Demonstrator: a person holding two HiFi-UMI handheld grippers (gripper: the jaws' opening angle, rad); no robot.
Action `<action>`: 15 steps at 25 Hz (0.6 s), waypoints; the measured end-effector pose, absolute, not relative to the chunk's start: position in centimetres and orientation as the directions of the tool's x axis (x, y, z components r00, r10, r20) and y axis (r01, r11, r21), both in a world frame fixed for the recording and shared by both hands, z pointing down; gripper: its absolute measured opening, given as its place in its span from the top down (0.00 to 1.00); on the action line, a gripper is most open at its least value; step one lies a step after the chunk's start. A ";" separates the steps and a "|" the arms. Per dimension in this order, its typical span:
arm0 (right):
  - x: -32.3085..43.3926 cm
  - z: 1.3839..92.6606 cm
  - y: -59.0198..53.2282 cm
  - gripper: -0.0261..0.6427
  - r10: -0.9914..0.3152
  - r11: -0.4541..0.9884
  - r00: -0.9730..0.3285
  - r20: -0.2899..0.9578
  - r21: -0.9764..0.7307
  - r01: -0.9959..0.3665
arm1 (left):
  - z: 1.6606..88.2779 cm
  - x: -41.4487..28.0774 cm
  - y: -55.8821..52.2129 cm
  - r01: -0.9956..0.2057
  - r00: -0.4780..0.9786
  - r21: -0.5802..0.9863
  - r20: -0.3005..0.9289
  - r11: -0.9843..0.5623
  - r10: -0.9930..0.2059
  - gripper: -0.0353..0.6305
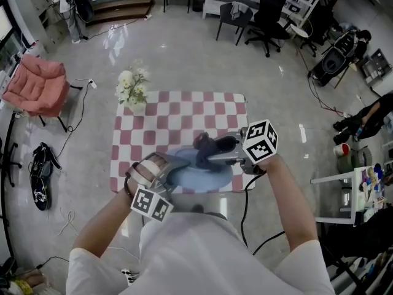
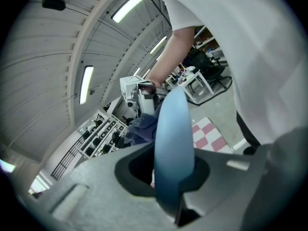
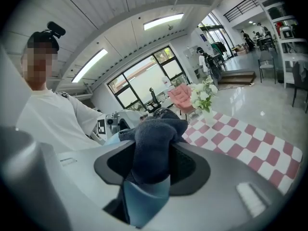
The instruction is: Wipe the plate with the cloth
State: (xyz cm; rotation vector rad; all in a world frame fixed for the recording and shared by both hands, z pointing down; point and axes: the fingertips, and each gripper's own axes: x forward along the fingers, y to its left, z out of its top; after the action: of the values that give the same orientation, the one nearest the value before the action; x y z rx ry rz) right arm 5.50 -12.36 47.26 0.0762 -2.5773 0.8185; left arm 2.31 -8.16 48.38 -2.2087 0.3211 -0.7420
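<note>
Plate (image 1: 209,176): blue, seen over the near edge of the checkered tabletop (image 1: 178,118).
Left hand-held gripper (image 1: 171,172): pinched on the plate's left rim.
Right hand-held gripper (image 1: 216,151): clamped on the dark cloth (image 1: 206,145).
Cloth: pressed against the plate's far side.
Flowers (image 1: 132,90): set well beyond the plate.

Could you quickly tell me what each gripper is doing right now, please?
Left gripper: shut on the plate rim.
Right gripper: shut on the cloth.

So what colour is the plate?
The plate is light blue; clearest in the left gripper view.
</note>
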 end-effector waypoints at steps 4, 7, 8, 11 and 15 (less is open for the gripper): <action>4.1 46.5 -12.1 0.66 0.095 0.827 -0.913 0.397 -0.542 -0.149 | 47.8 3.3 -7.8 0.023 0.811 -0.748 0.402 -0.664 -0.424 0.87; 3.4 46.4 -12.7 0.65 0.083 0.821 -0.918 0.387 -0.549 -0.157 | 47.6 3.2 -8.0 0.025 0.813 -0.758 0.396 -0.652 -0.428 0.87; 3.3 46.5 -12.9 0.65 0.080 0.815 -0.922 0.380 -0.558 -0.160 | 47.6 3.1 -8.2 0.025 0.812 -0.759 0.395 -0.651 -0.430 0.87; 3.0 46.7 -13.0 0.65 0.083 0.798 -0.927 0.366 -0.582 -0.158 | 47.7 2.8 -8.2 0.031 0.811 -0.759 0.399 -0.651 -0.427 0.87; 2.6 47.0 -13.1 0.65 0.096 0.785 -0.930 0.354 -0.601 -0.148 | 48.0 2.6 -8.2 0.032 0.815 -0.763 0.394 -0.646 -0.424 0.87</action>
State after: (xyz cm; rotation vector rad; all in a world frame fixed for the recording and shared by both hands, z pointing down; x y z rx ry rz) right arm 2.55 -13.11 47.01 0.0394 -2.6084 0.9219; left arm 2.59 -8.21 47.98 -2.1766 0.2865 -0.7110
